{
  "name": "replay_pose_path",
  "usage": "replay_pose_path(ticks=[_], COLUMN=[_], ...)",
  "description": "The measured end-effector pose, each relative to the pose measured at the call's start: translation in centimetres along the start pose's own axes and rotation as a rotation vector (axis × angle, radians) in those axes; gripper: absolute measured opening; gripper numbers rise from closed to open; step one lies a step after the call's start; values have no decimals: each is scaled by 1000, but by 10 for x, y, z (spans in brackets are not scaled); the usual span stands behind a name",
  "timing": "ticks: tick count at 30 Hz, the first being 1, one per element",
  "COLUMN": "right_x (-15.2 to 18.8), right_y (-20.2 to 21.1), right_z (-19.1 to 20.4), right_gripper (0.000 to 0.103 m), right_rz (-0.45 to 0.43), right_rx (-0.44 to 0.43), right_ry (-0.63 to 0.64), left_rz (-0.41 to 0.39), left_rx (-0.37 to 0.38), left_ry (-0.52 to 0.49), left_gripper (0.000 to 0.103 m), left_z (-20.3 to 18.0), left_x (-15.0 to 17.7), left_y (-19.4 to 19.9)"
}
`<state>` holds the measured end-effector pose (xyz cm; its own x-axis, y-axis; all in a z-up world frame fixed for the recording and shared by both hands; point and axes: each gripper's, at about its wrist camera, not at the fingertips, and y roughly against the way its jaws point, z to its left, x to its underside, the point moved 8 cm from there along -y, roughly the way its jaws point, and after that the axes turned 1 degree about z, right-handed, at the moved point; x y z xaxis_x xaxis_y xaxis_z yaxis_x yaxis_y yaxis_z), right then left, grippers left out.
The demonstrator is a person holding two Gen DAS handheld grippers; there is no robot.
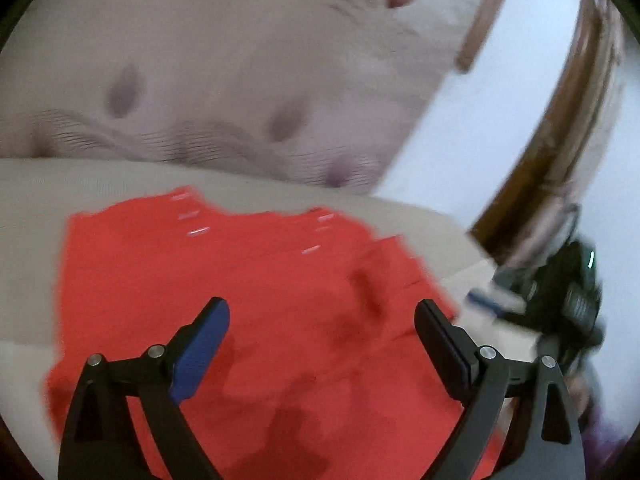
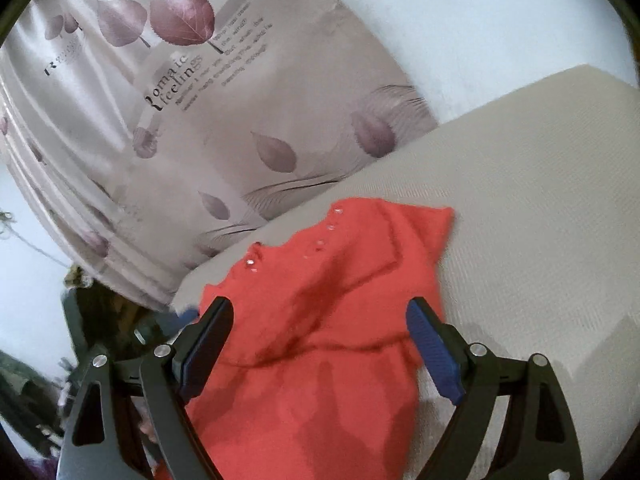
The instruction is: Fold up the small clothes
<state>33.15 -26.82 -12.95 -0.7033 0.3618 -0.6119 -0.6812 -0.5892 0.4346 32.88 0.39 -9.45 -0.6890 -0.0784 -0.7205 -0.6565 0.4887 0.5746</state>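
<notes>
A small red garment with a few pale buttons lies spread on a beige padded surface. My left gripper hovers over its near part, open, with only cloth below and nothing between the pads. In the right wrist view the same red garment shows a crease across its middle and one corner folded toward the right. My right gripper stands open above it, its fingers apart on either side of the cloth. At the right edge of the left wrist view, the other gripper appears blurred.
A pale curtain with purple leaf prints hangs just behind the beige surface. A white wall is beyond it. A brown wooden frame runs along the right in the left wrist view. Dark clutter sits low at the left.
</notes>
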Motion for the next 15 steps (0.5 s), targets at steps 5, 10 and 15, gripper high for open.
replay_pose_path(ticks=[5,10,15], right_x=[-15,-30,-27], right_y=[-46,-69,-86], right_z=[-16,-42,-40], right_gripper=[86,86,9], right_rz=[118,106,155], right_rx=[62,190,179], right_ry=[-26,-104,-102], left_rz=[5,-3,3], left_rx=[-147,-99,-122], left_ry=[57,233,214], left_gripper=[93,93,93], left_z=[61,90,85], left_x=[34,41,45], left_y=[17,21,19])
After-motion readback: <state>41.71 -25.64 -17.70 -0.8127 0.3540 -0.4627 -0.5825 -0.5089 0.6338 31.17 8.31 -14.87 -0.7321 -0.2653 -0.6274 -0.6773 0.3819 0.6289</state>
